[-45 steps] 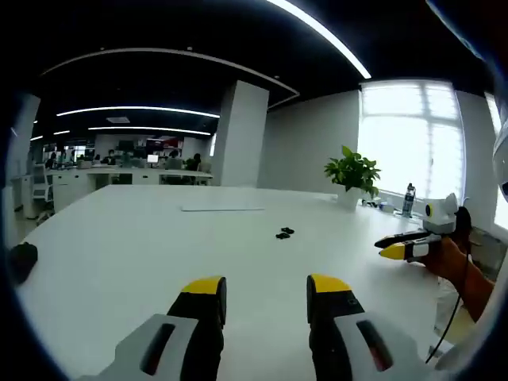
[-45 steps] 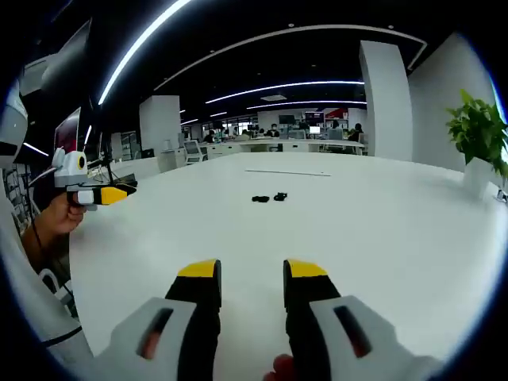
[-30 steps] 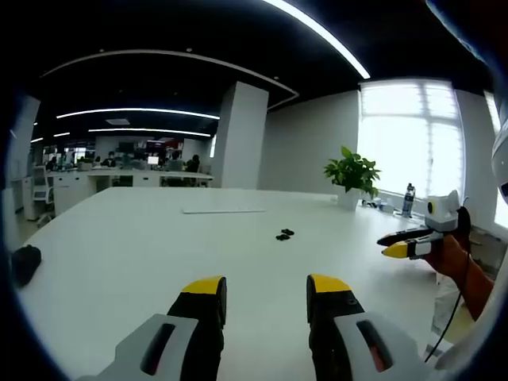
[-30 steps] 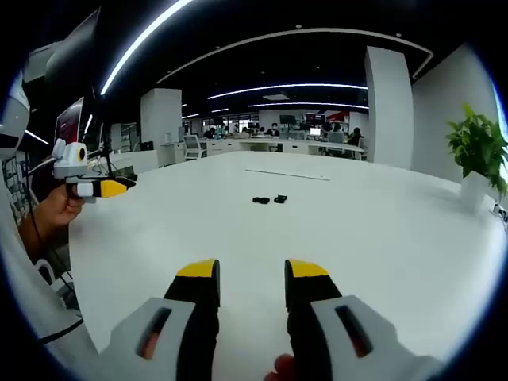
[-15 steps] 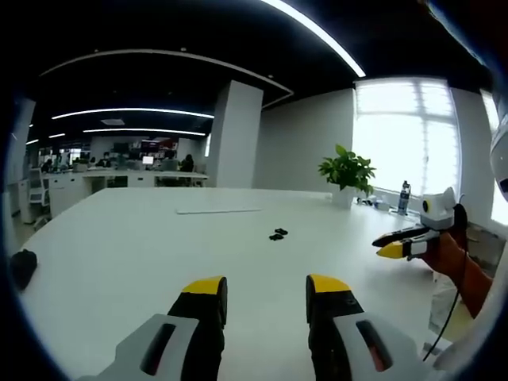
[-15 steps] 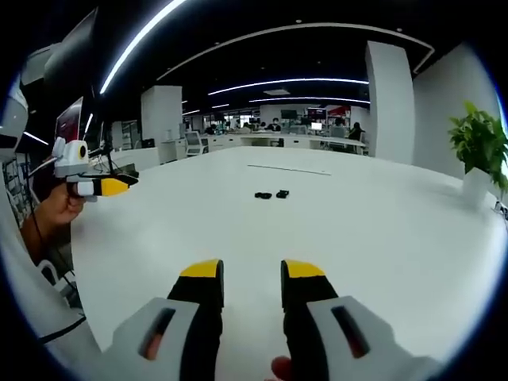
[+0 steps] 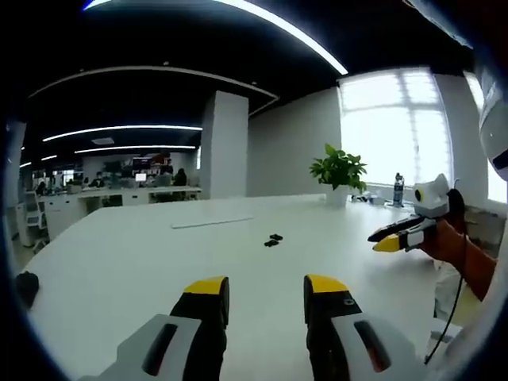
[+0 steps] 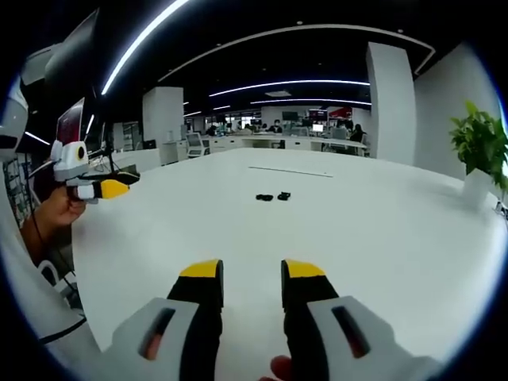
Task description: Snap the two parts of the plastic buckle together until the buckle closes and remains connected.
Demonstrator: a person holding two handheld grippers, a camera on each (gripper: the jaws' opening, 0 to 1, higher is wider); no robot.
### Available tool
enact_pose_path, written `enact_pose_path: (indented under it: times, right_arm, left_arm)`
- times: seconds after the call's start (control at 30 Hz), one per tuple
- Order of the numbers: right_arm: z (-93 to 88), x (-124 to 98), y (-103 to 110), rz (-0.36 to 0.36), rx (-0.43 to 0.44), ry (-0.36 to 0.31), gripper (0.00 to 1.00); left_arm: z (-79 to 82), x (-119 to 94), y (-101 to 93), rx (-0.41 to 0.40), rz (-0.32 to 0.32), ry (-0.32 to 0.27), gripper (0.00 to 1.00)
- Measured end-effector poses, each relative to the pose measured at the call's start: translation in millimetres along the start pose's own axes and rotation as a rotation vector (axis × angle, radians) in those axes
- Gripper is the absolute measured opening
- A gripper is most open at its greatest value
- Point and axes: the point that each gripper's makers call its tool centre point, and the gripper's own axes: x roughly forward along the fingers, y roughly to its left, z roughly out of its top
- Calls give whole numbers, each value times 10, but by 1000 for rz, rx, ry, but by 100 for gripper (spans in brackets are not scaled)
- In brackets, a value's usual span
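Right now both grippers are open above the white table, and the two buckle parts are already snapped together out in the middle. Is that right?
Not quite: in the right gripper view the two buckle parts lie side by side with a gap, not joined. The rest holds: left gripper and right gripper are open above the white table.

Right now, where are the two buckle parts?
The two buckle parts lie side by side, apart, mid-table on the white table, ahead of both open claws and just short of the thin strip.
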Motion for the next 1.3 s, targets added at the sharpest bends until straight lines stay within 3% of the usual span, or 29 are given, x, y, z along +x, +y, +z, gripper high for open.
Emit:
enact_pose_path:
  times: [0.3,0.67,0.9,1.3]
  right_arm:
    - [-44,20,-10,5,-12,23,30]
    - [7,68,-50,3,-44,40,30]
    - [17,93,-88,0,-57,47,30]
    - [-18,126,-133,-5,-67,68,31]
  left_arm:
    - [-31,-26,51,-10,13,21,35]
    - [24,-40,82,0,13,2,36]
    - [2,-27,129,-15,22,26,35]
    - [71,29,164,-25,15,-13,35]
